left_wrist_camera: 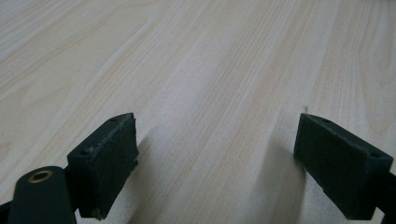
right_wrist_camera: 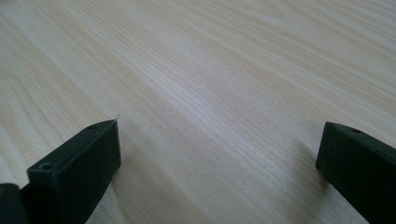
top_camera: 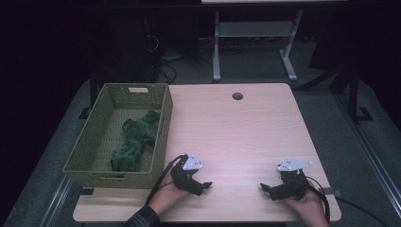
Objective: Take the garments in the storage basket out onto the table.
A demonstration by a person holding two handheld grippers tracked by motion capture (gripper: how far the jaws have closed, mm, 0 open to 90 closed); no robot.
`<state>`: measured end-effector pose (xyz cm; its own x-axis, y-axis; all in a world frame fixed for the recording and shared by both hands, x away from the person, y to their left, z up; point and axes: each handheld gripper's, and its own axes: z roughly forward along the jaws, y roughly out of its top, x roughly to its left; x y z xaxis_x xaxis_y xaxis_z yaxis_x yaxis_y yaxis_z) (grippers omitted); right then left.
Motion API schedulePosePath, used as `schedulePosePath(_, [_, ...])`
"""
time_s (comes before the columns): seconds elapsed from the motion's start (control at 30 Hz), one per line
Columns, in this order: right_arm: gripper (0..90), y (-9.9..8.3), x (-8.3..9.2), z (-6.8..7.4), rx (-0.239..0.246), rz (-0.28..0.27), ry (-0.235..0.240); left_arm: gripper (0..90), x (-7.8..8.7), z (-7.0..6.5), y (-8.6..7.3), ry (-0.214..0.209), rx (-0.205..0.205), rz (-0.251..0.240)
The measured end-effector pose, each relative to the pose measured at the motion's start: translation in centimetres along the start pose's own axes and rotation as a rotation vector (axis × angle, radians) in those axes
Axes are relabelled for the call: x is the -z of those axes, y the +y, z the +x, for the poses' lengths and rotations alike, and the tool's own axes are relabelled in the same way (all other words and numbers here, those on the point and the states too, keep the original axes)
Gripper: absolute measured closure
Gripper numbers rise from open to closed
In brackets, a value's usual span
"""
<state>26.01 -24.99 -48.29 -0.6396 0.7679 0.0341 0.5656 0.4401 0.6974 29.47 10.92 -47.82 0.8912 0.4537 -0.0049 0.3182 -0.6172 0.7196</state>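
Grippers both low over the pale wood-grain counter [top_camera: 236, 137], near its front edge, one in each hand of the person.

Left gripper [top_camera: 204, 186]: black two-jaw body with a grey three-cornered plate on top, held in the left hand [top_camera: 166, 196], sleeve in dark plaid. Tips point toward the right gripper. In the left gripper view [left_wrist_camera: 215, 158] the jaws stand wide apart; bare counter between the pads [left_wrist_camera: 108, 158], nothing held.

Right gripper [top_camera: 265, 188]: same build, held in the right hand [top_camera: 308, 205], cable trailing off behind it toward the counter's corner. Tips point toward the left gripper; the two are well apart, with bare wood between them. In the right gripper view [right_wrist_camera: 219, 163] the jaws are likewise spread wide, nothing between the pads [right_wrist_camera: 79, 172], only wood grain.

Olive-green woven rectangular basket [top_camera: 163, 127]: on the counter just beyond and outboard of the left gripper, its near corner close to that gripper but not touching it; well apart from the right gripper. Its outer side overhangs the counter's edge.

Dark green plush cloth [top_camera: 135, 139]: crumpled, lying on the basket floor, stretched from mid-basket toward the near wall, so beyond the left gripper and behind the basket's wall.

Small round hole [top_camera: 237, 96] in the counter, far beyond both grippers, near the back edge.
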Motion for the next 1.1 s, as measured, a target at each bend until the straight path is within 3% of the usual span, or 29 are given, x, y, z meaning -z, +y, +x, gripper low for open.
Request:
schedulePosePath(0.53, [0.0, 0.0, 0.0, 0.0, 0.000, 0.000, 0.000, 13.4, 0.1, 0.1, 0.4, -0.003, 0.007, 0.019])
schedulePosePath(0.8, [0.0, 0.0, 0.0, 0.0, -0.003, 0.000, -0.002, 13.6, 1.0, 0.3, 1.1, 0.001, 0.025, -0.016])
schedulePosePath(1.1, [0.0, 0.0, 0.0, 0.0, 0.000, 0.000, -0.003, 13.6, 2.1, 0.4, 2.1, 0.007, 0.008, -0.027])
